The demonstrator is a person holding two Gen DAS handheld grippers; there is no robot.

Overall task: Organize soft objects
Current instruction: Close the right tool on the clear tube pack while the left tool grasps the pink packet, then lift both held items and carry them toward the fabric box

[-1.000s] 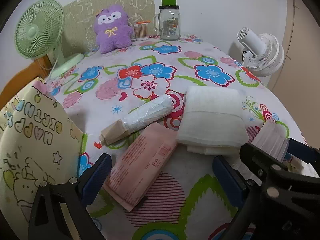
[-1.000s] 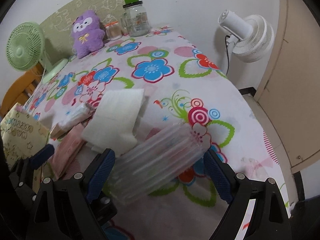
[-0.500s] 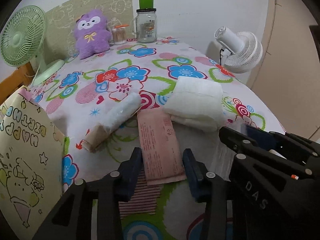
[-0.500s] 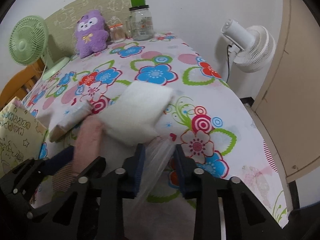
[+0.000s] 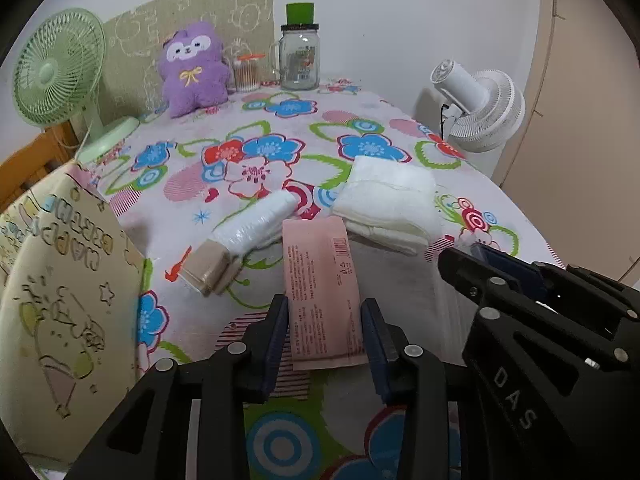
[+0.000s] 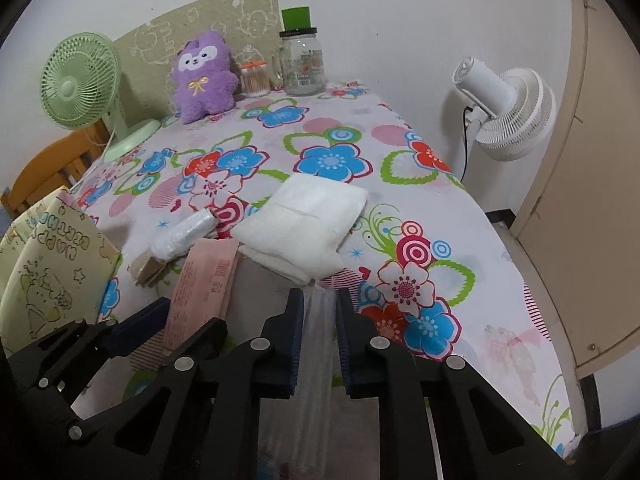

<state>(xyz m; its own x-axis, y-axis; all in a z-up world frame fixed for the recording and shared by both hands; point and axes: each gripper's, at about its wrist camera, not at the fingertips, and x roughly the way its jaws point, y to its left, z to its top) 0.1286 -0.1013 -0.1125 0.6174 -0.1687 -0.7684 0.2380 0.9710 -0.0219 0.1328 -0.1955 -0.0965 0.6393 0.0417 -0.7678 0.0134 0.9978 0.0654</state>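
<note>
A flat pink packet [image 5: 320, 264] lies lengthwise between the jaws of my left gripper [image 5: 324, 304]. The jaws are closing and both pads touch its long edges. My right gripper [image 6: 320, 298] is shut on a clear plastic packet [image 6: 318, 340], squeezed narrow between the blue pads. A folded white cloth [image 5: 388, 204] sits just beyond both grippers. A white roll with a brown end [image 5: 248, 232] lies to its left. A purple plush toy [image 5: 194, 68] stands at the far end of the floral tablecloth [image 5: 280, 152].
A yellow birthday gift bag [image 5: 60, 300] stands at the near left. A green fan [image 5: 56, 72] is at the far left and a white fan [image 5: 480, 108] hangs off the right edge. A glass jar [image 5: 300, 60] and a cotton-swab tub [image 5: 246, 74] stand by the wall.
Both grippers went from wide open to closed in: the left onto the pink packet, which turned in line with the jaws, the right onto the clear packet, now pinched thin.
</note>
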